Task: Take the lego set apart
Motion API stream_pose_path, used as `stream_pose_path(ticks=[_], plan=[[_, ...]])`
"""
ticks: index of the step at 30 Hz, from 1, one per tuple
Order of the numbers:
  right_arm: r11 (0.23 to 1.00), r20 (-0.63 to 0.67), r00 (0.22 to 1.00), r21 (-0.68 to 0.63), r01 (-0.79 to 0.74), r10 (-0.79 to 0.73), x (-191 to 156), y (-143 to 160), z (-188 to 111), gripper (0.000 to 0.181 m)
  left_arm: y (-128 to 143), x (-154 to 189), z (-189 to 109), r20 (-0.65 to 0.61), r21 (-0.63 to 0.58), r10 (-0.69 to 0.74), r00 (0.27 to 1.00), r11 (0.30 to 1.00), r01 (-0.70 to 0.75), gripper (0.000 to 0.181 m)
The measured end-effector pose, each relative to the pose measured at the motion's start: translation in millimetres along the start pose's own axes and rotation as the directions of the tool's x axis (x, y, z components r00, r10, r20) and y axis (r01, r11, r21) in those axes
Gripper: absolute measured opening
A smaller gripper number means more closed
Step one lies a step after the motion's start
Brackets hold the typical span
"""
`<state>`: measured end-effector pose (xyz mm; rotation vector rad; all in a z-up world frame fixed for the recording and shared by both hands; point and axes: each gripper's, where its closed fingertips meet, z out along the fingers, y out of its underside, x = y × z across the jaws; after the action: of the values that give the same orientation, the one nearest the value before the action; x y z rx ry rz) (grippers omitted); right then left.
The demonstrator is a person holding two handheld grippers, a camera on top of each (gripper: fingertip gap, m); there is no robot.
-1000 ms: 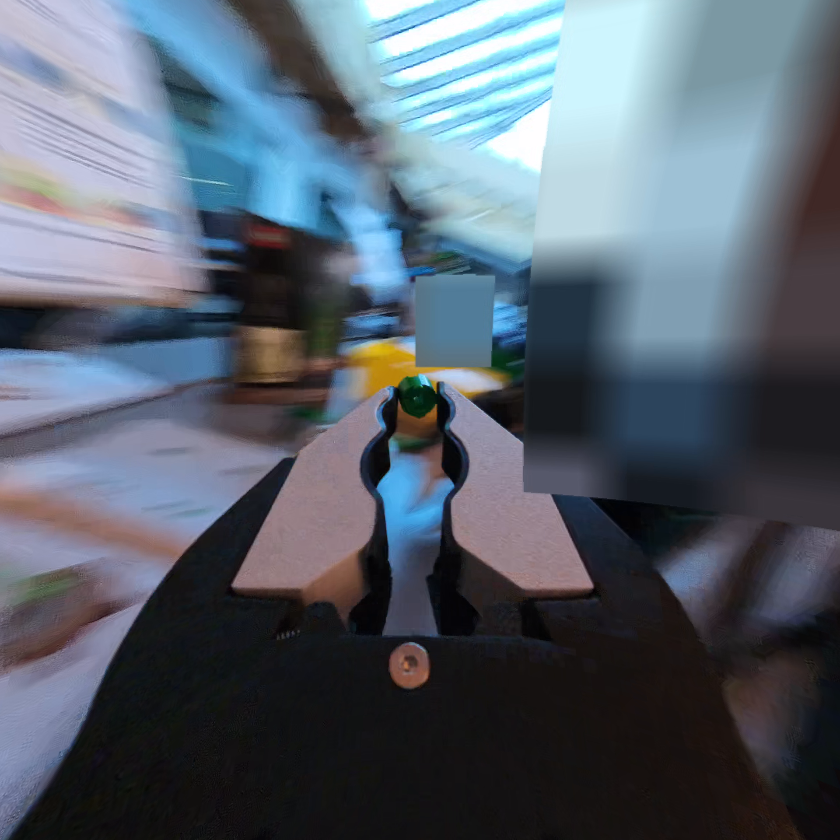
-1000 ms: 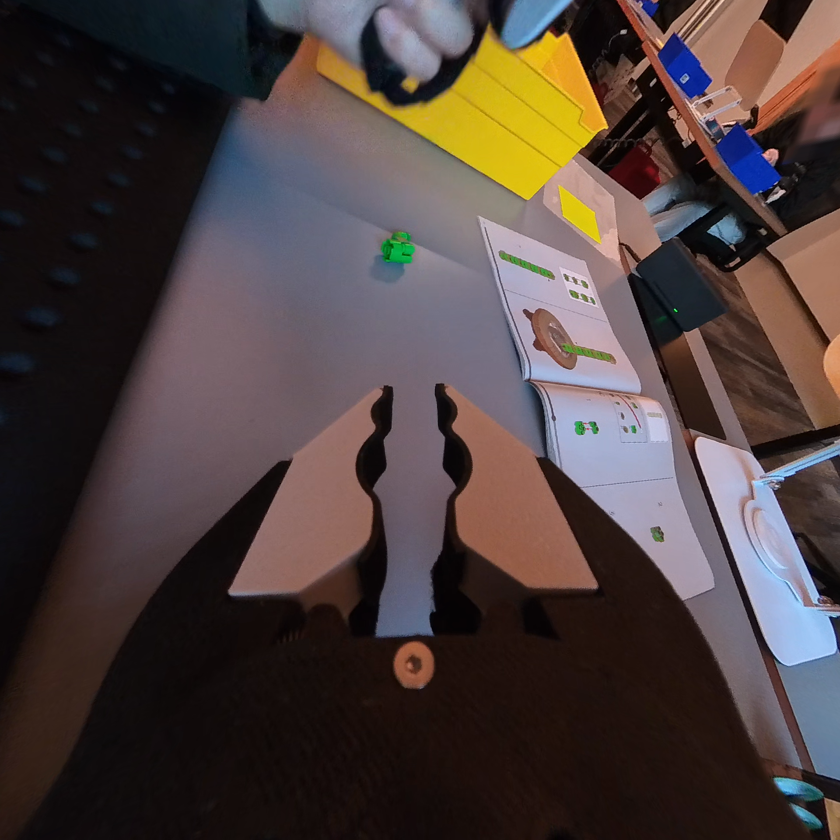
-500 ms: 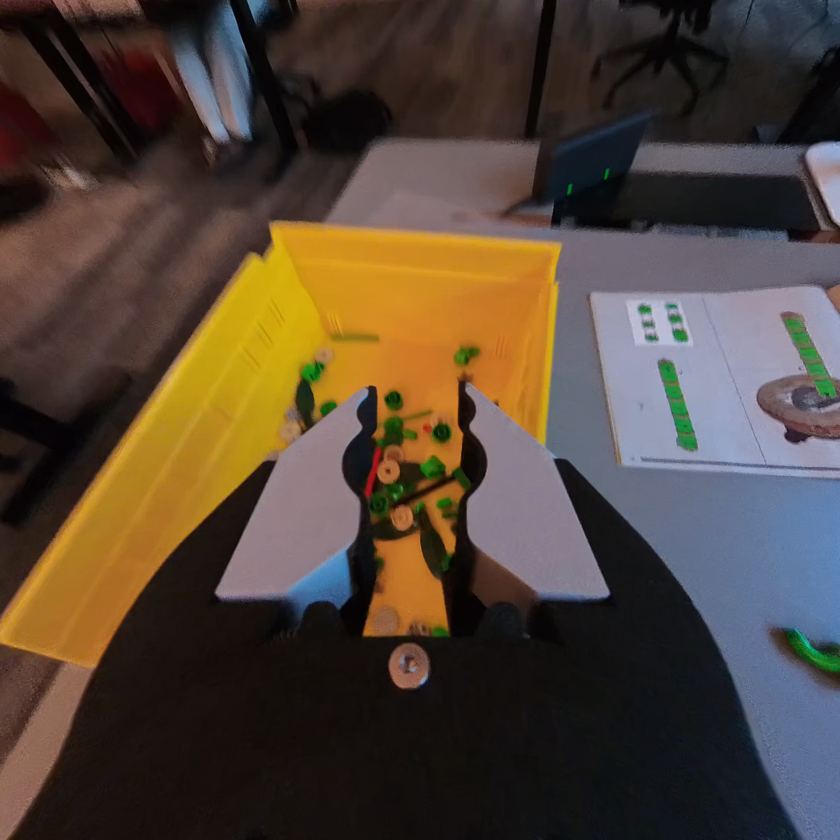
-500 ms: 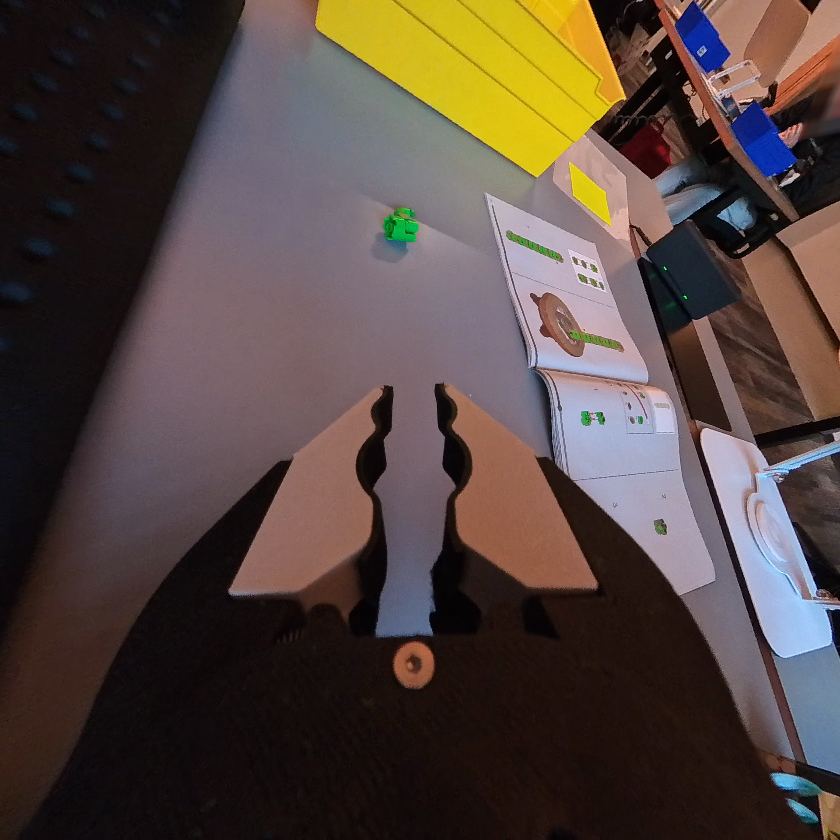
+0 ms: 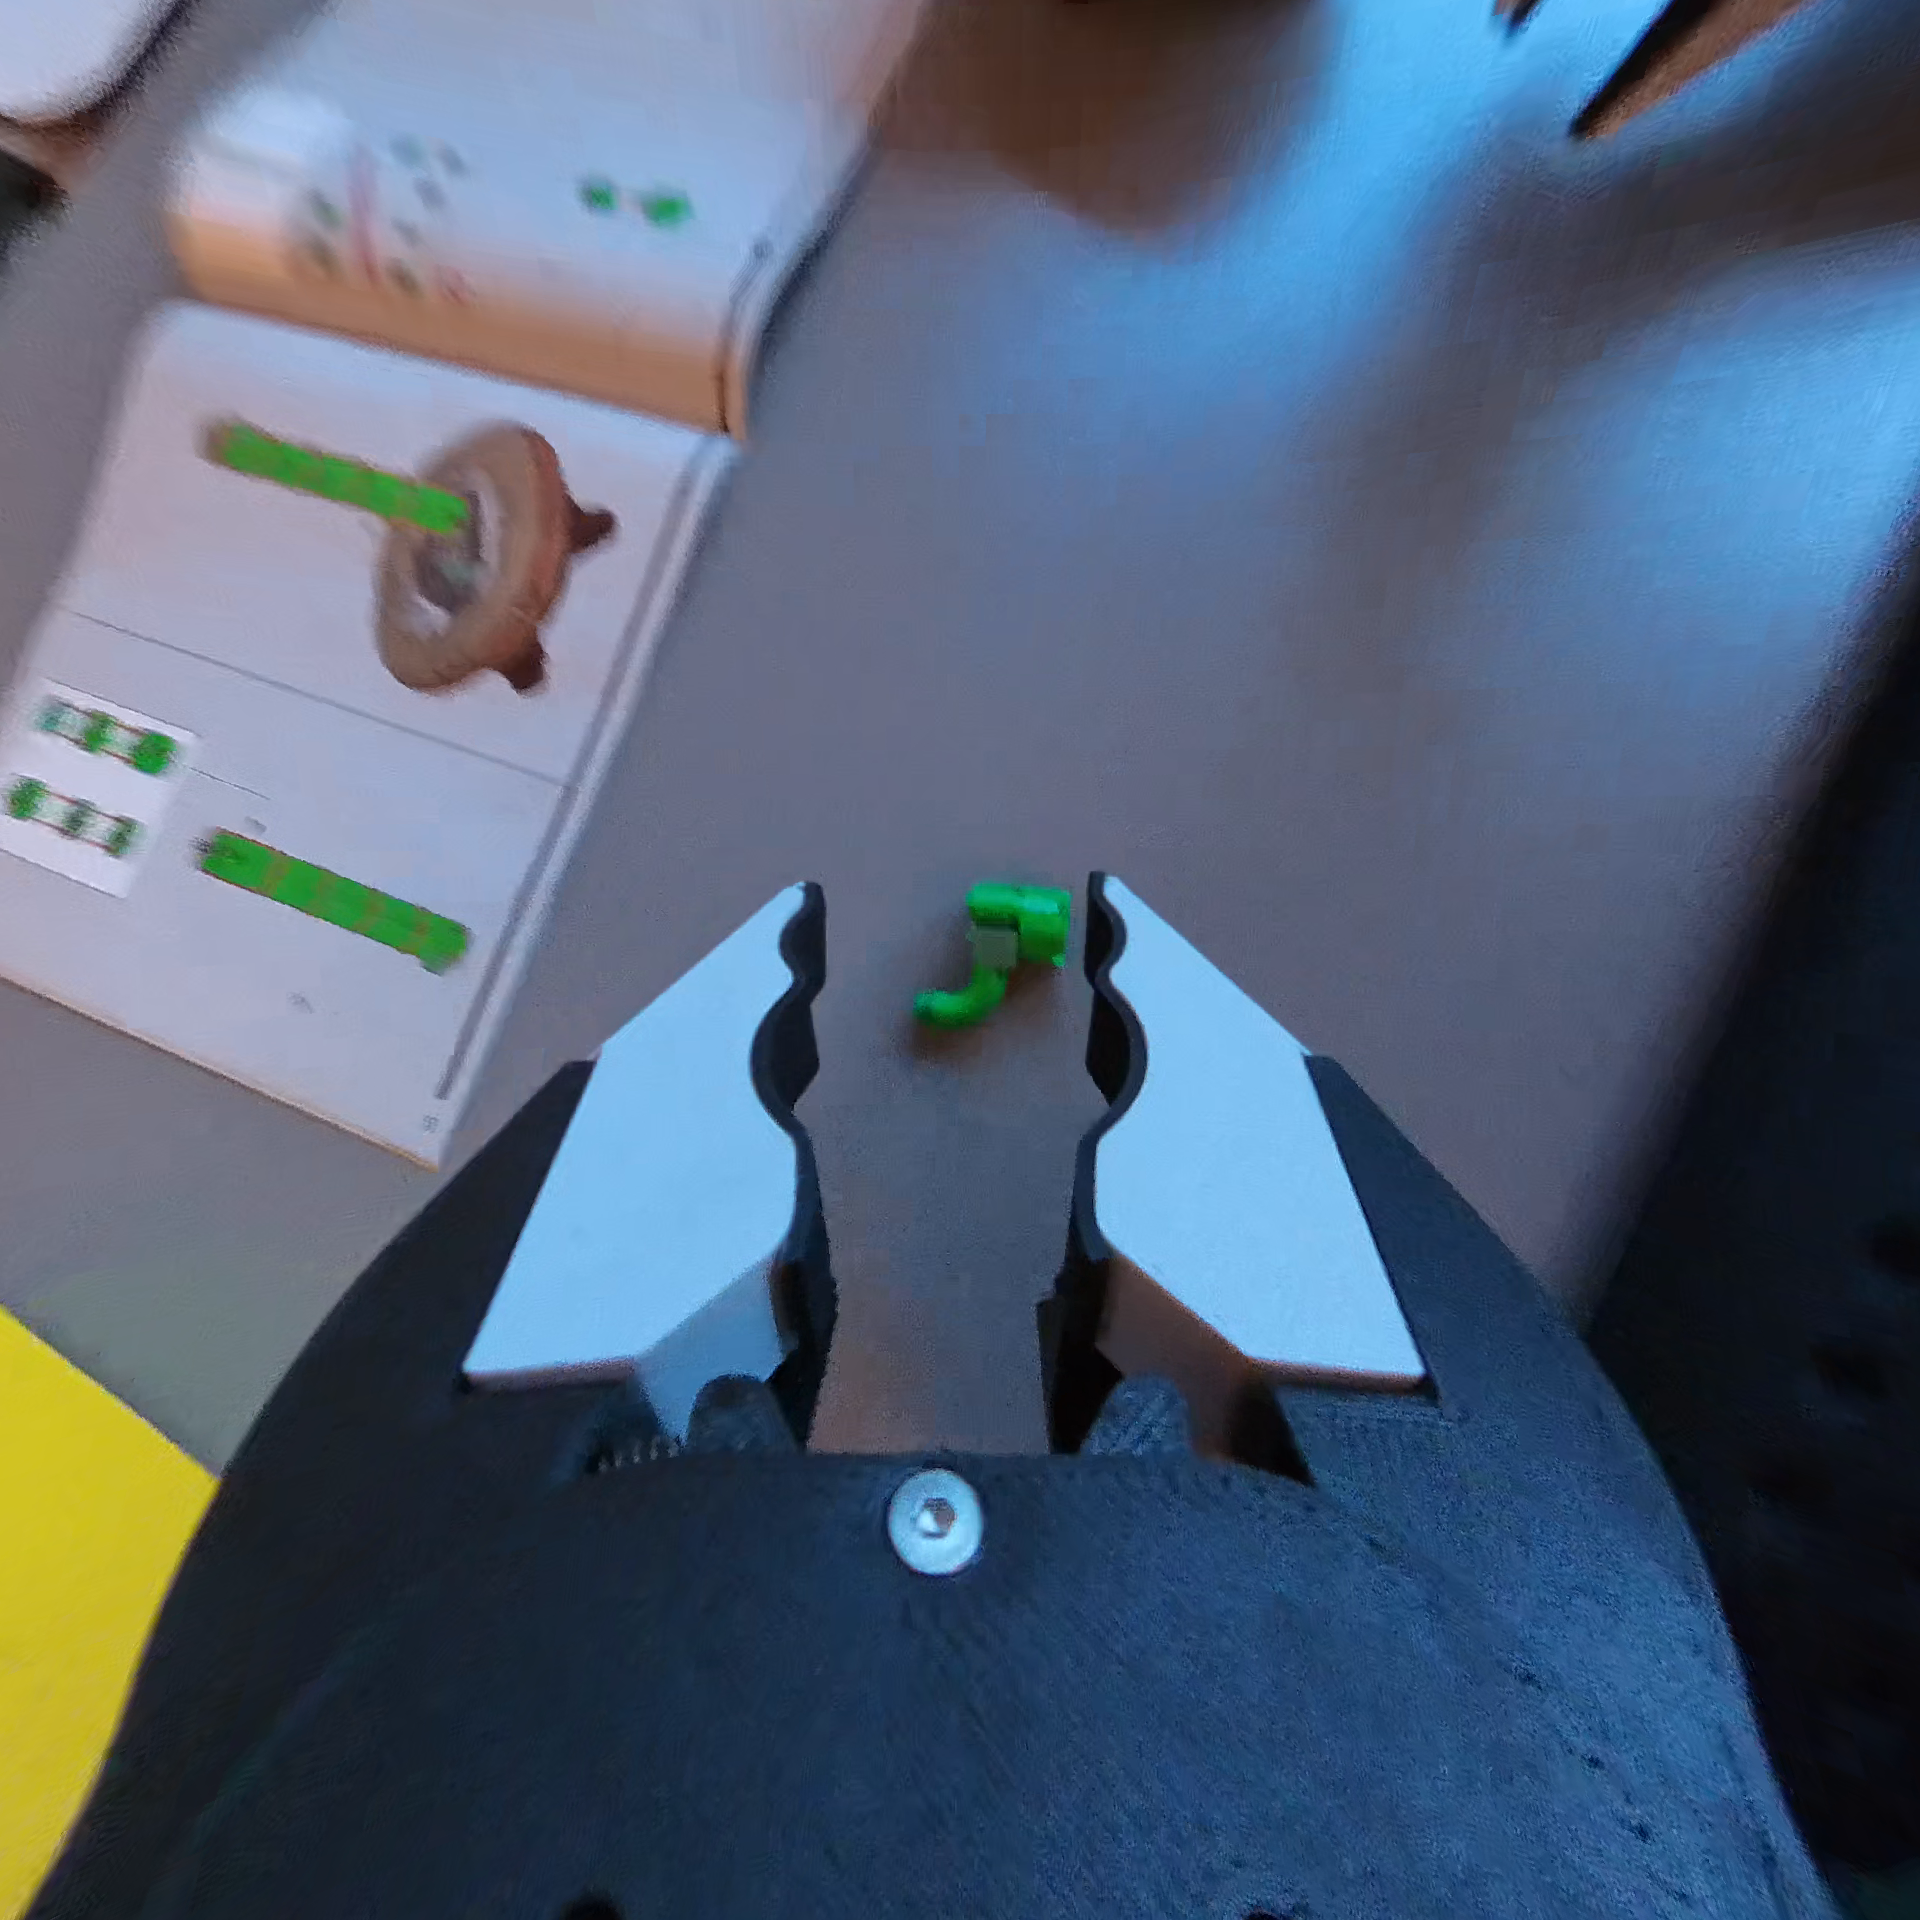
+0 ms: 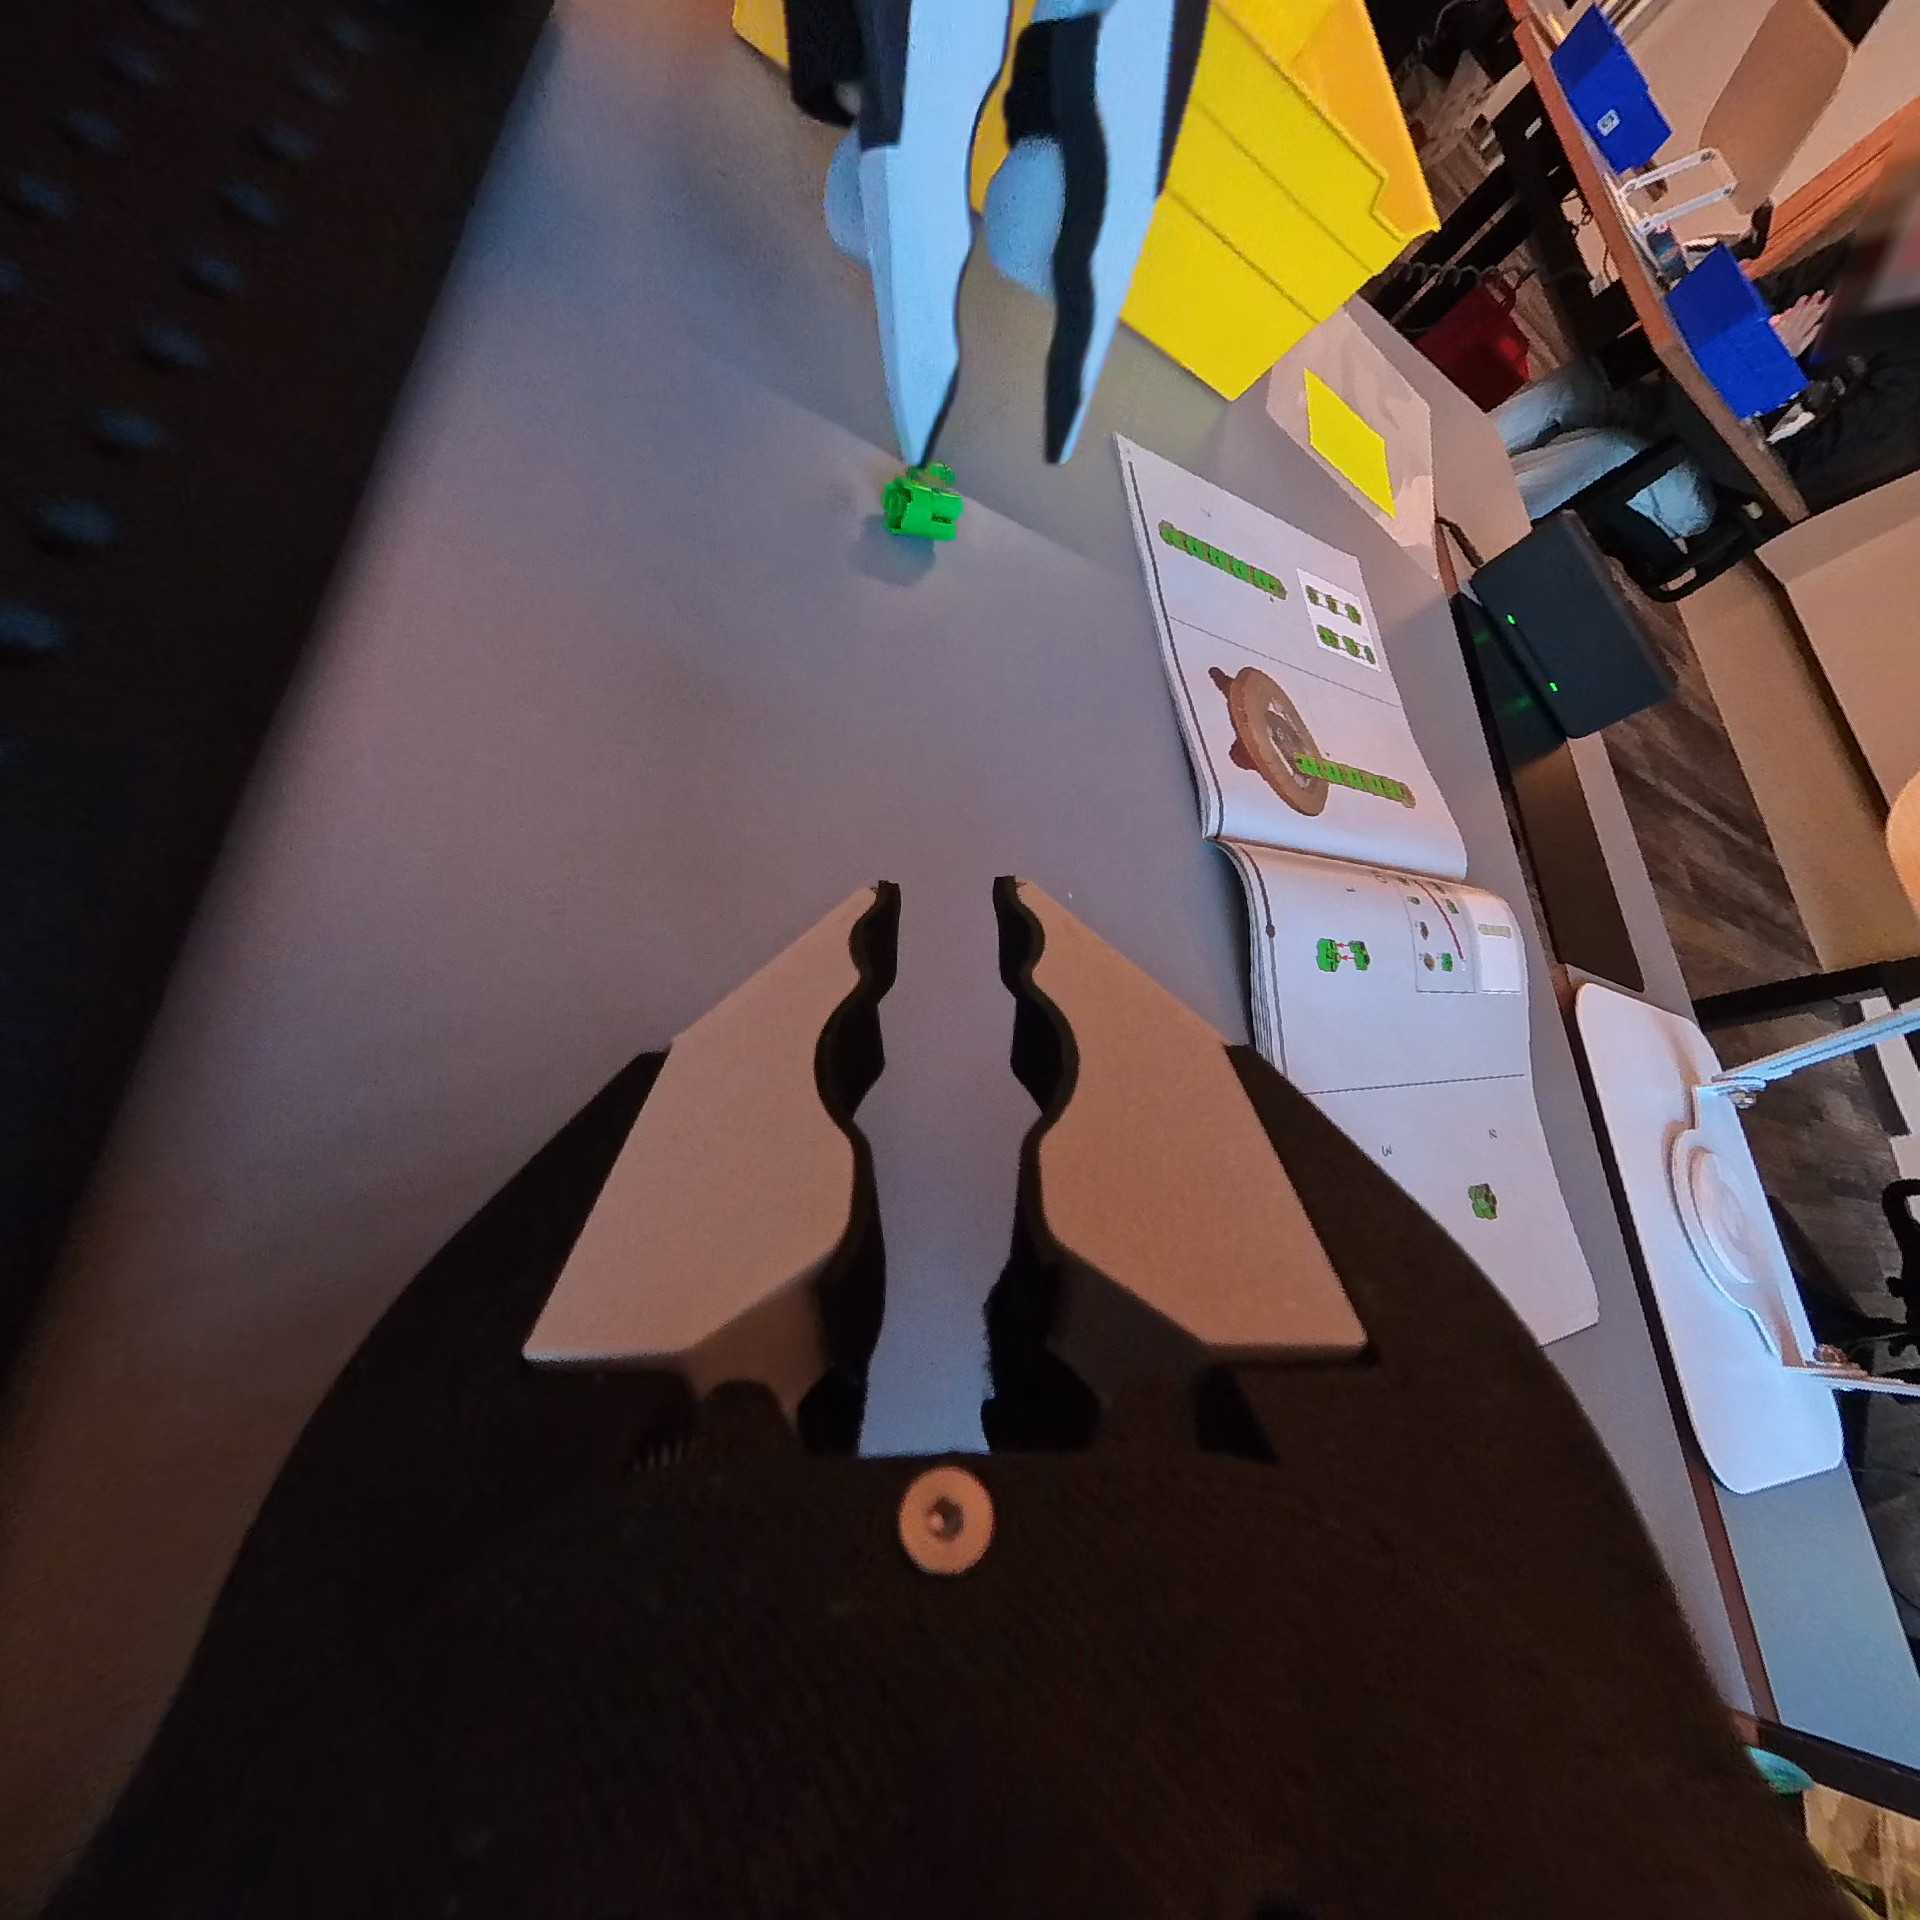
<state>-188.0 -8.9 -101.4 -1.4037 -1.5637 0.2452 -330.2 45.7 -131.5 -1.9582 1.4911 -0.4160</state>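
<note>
A small bright green lego piece (image 5: 995, 951) with a curved stem lies on the grey table (image 5: 1143, 623). My left gripper (image 5: 954, 896) is open and empty, just above the piece, which shows between its fingertips. In the right wrist view the same piece (image 6: 920, 506) lies far ahead, with the left gripper (image 6: 987, 457) coming down from above, one fingertip right by it. My right gripper (image 6: 945, 886) hangs over the near part of the table, empty, its jaws a narrow gap apart.
An open instruction booklet (image 6: 1340, 831) lies right of the piece; it also shows in the left wrist view (image 5: 312, 675). A yellow bin (image 6: 1247, 187) stands at the far end. A black box (image 6: 1558, 623) and a white plate (image 6: 1704, 1226) lie on the right. The tips of one gripper are about 15 cm away from the tips of the other.
My left gripper held a green piece a second ago, opened over the yellow bin, then swung back over the table to the green piece. The right gripper has barely moved.
</note>
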Motion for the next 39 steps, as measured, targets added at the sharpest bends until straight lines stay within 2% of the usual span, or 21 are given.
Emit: stream_pose_path(ticks=[3,6,11,14,17,19,22,25,27,31,33,35,36,39], plan=[[1.000,0.004,1.000,-0.006,0.005,-0.005,-1.0,0.9,0.5,0.018,15.7,7.4,5.4,-0.064,-0.061,-0.012,0.998,0.998,0.008,0.038],[1.000,0.005,1.000,-0.011,0.009,-0.009,-1.7,1.3,0.8,0.018,27.5,7.7,7.9,-0.050,-0.120,0.033,0.998,0.992,-0.039,0.027],[1.000,0.013,1.000,-0.013,0.005,-0.004,-2.9,2.5,2.5,0.018,25.2,9.0,13.4,-0.039,-0.132,0.070,0.997,0.988,-0.075,0.018],[1.000,0.021,0.999,0.008,-0.030,0.030,-2.9,-0.9,4.1,0.017,7.6,8.0,19.1,0.014,-0.095,0.089,0.996,0.992,-0.087,0.018],[0.981,0.011,0.985,0.089,-0.172,0.172,6.5,-13.8,5.3,0.019,-30.1,14.4,27.8,0.090,-0.013,0.112,0.990,0.994,-0.111,0.017],[0.926,0.005,0.936,0.139,-0.350,0.353,19.3,-20.9,4.8,0.029,-54.5,24.6,35.5,0.159,0.023,0.176,0.972,0.983,-0.182,0.017],[0.774,0.083,0.792,0.175,-0.609,0.605,28.0,-27.3,5.6,0.038,-81.7,41.4,45.0,0.262,0.046,0.270,0.926,0.955,-0.291,0.017],[0.604,0.168,0.631,0.184,-0.775,0.758,33.7,-22.8,6.2,0.039,-99.3,58.4,51.4,0.298,0.069,0.307,0.904,0.937,-0.341,0.017],[0.542,0.211,0.567,0.167,-0.824,0.796,34.6,-19.2,5.5,0.037,-105.2,62.8,52.4,0.325,0.068,0.329,0.887,0.927,-0.369,0.018],[0.538,0.176,0.557,0.148,-0.830,0.812,37.0,-9.6,5.3,0.037,-113.5,63.5,46.9,0.381,0.084,0.349,0.856,0.909,-0.408,0.018],[0.529,0.204,0.542,0.121,-0.840,0.815,31.5,-10.0,8.3,0.036,-114.3,66.6,47.5,0.372,0.088,0.359,0.856,0.904,-0.418,0.017],[0.515,0.228,0.519,0.082,-0.853,0.824,25.0,-9.7,12.2,0.028,-114.4,69.2,48.3,0.368,0.086,0.371,0.853,0.899,-0.428,0.017],[0.523,0.204,0.525,0.067,-0.850,0.826,24.9,-4.9,13.1,0.018,-113.8,70.9,49.0,0.360,0.086,0.375,0.855,0.899,-0.430,0.018],[0.542,0.216,0.540,0.055,-0.839,0.814,25.2,-4.2,8.3,0.015,-117.5,75.5,45.7,0.306,0.161,0.316,0.898,0.913,-0.376,0.017]])
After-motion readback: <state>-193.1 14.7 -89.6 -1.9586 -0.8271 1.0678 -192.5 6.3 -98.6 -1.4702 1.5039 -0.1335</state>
